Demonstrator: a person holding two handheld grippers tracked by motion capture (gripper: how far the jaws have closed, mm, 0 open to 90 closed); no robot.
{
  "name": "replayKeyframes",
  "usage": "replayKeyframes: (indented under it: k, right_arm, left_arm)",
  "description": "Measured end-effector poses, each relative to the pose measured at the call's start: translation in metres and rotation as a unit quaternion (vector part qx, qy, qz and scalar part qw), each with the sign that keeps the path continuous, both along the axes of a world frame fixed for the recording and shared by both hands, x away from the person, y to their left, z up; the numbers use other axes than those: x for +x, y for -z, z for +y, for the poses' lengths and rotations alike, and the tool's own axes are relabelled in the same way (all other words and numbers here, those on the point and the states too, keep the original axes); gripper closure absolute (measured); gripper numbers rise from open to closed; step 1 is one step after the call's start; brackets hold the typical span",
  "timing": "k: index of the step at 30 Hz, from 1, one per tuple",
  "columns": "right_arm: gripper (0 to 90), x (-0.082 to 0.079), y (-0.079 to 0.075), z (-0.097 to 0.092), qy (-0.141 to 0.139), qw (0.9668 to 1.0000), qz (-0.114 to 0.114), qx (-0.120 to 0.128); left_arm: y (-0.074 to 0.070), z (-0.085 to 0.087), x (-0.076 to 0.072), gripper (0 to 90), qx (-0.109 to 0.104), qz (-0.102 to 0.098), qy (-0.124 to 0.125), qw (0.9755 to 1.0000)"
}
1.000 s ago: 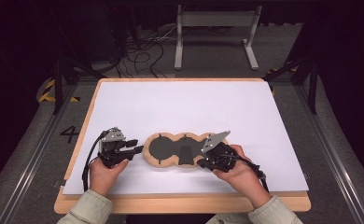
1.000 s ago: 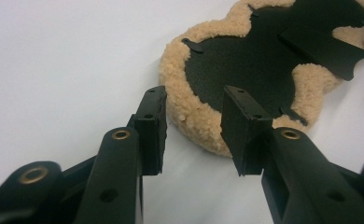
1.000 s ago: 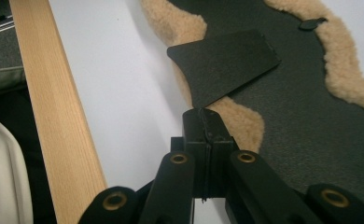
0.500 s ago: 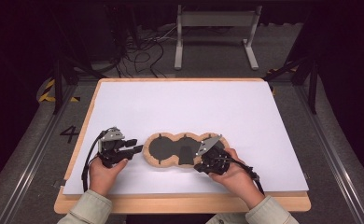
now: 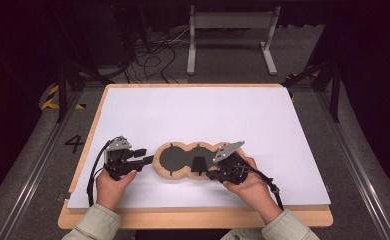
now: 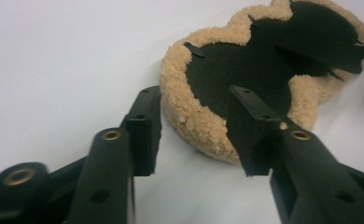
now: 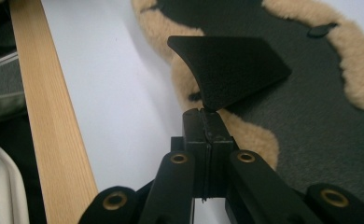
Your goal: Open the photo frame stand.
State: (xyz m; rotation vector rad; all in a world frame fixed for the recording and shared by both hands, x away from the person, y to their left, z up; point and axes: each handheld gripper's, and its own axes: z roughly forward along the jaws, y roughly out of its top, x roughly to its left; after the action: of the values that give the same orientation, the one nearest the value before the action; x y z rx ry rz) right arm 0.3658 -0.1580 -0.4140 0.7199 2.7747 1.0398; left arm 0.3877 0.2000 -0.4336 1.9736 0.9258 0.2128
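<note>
White sheet, lower centre: the fleece-rimmed pad (image 5: pixel 183 161) lies flat. Your right gripper (image 7: pixel 203 116) pinches its black flap (image 7: pixel 231 67); lift gently. Your left gripper (image 6: pixel 194 133), jaws just parted, straddles the rim loosely.

1. fleece-rimmed pad (image 5: pixel 175 160): a flat, three-lobed piece with a dark felt-like centre and a tan woolly border, lying flat on the near part of the white sheet, its long side running left to right. small black tabs poke inward from the rim at several spots.
2. black flap (image 7: pixel 229 67): a thin, dark, fan-shaped piece, wide at the far end and narrow at the near end, lifted above the pad's right lobe and pinched at its narrow end.
</note>
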Motion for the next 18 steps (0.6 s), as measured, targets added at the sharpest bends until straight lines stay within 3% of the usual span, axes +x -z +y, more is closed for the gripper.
replayKeyframes:
  k: [9, 11, 13, 16, 18]
  right_arm:
    - [90.0, 0.002, -0.004, -0.01, 0.033, 0.9967, -0.027, 0.069]
    - [87.8, 0.002, -0.004, -0.011, 0.028, 0.9974, -0.021, 0.063]
    - [86.1, 0.001, -0.005, -0.011, 0.029, 0.9975, -0.022, 0.06]
    - [82.1, 0.0, -0.009, -0.017, 0.033, 0.9974, -0.038, 0.052]
    - [79.8, -0.001, -0.013, -0.023, 0.043, 0.9967, -0.05, 0.048]
  left_arm:
    - [-0.001, 0.001, -0.002, 48.1, -0.004, -0.019, 0.001, 0.9998]
    - [-0.001, 0.001, -0.002, 48.4, -0.005, -0.019, -0.003, 0.9998]
    - [-0.004, 0.002, -0.004, 49.0, -0.02, -0.019, -0.003, 0.9996]
    - [-0.006, 0.003, -0.003, 48.8, -0.029, -0.003, -0.002, 0.9996]
    - [-0.003, 0.003, -0.002, 44.0, -0.037, 0.011, -0.007, 0.9992]
